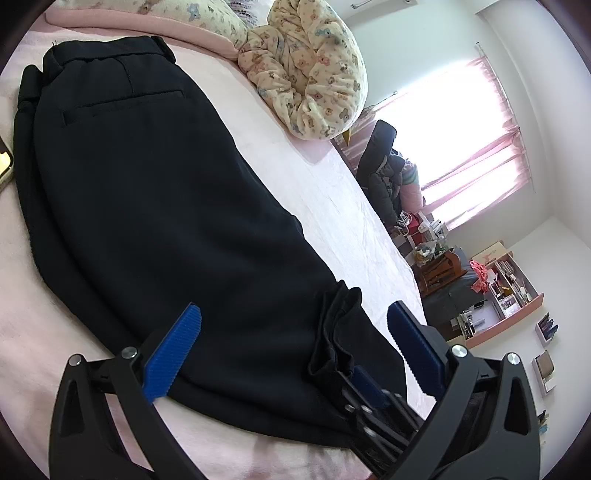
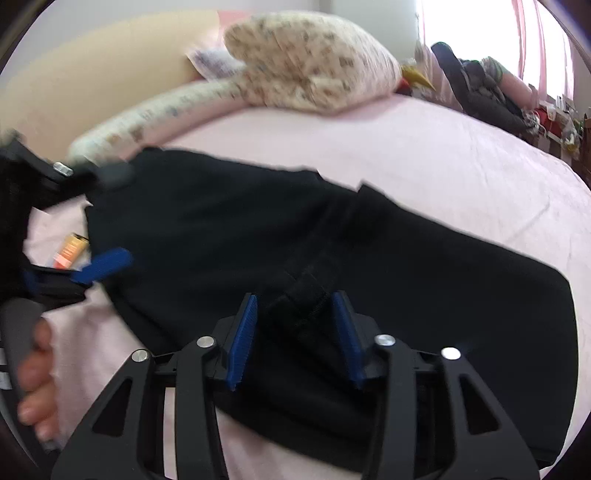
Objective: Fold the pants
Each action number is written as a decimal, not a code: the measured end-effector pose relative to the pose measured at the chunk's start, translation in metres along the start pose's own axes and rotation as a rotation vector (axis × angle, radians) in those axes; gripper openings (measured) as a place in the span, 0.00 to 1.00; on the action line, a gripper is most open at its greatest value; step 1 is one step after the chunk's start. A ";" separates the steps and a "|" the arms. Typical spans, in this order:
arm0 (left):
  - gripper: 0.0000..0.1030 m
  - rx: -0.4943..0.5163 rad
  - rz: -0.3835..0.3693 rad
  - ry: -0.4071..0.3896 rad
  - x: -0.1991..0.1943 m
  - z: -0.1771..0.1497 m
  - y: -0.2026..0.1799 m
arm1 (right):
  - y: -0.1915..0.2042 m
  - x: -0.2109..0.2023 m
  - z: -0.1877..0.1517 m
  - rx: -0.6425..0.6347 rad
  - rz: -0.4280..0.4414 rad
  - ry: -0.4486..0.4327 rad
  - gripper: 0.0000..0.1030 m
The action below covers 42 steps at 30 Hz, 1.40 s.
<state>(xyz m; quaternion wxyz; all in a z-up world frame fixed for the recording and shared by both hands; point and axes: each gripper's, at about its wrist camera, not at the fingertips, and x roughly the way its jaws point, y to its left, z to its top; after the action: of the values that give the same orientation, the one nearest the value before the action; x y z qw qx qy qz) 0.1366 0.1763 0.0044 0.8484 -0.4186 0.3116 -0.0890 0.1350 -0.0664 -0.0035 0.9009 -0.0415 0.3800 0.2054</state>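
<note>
Black pants (image 1: 147,192) lie folded lengthwise on the pink bed, waistband at the far top left, leg ends bunched near me. My left gripper (image 1: 295,332) is open, its blue pads (image 1: 173,350) spread over the lower legs. In the left wrist view the right gripper (image 1: 369,398) grips the bunched hem (image 1: 332,332). In the right wrist view the pants (image 2: 369,258) fill the middle. My right gripper (image 2: 295,332) has its blue pads (image 2: 242,343) a little apart, with a thick fold of hem (image 2: 299,306) between them. The left gripper (image 2: 103,264) is at the left, held by a hand.
A floral quilt (image 1: 310,74) and a pink pillow (image 1: 147,22) lie at the head of the bed. The pink sheet (image 1: 332,192) is bare to the right of the pants. A chair with clothes (image 1: 384,170) and cluttered shelves (image 1: 498,295) stand beyond the bed edge. A small orange item (image 2: 70,251) lies near the pants.
</note>
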 end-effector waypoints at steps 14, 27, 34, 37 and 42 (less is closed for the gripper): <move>0.98 -0.023 0.004 -0.004 -0.002 0.001 0.003 | -0.001 -0.012 0.014 0.074 0.076 -0.073 0.15; 0.98 -0.027 0.012 -0.008 -0.002 0.003 0.004 | 0.019 -0.010 0.001 -0.007 0.063 -0.013 0.42; 0.98 -0.039 0.015 -0.008 -0.002 0.003 0.006 | 0.010 -0.026 0.009 0.016 0.010 -0.105 0.42; 0.98 -0.040 0.016 -0.010 -0.003 0.003 0.006 | 0.005 -0.027 0.012 0.030 -0.042 -0.123 0.42; 0.98 -0.040 0.018 -0.009 -0.004 0.002 0.006 | -0.011 -0.018 0.012 0.064 -0.134 -0.120 0.43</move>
<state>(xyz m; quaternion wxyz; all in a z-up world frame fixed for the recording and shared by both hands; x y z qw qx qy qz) 0.1343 0.1835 0.0023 0.8420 -0.4331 0.3132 -0.0731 0.1359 -0.0803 0.0167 0.9346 -0.0257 0.3283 0.1344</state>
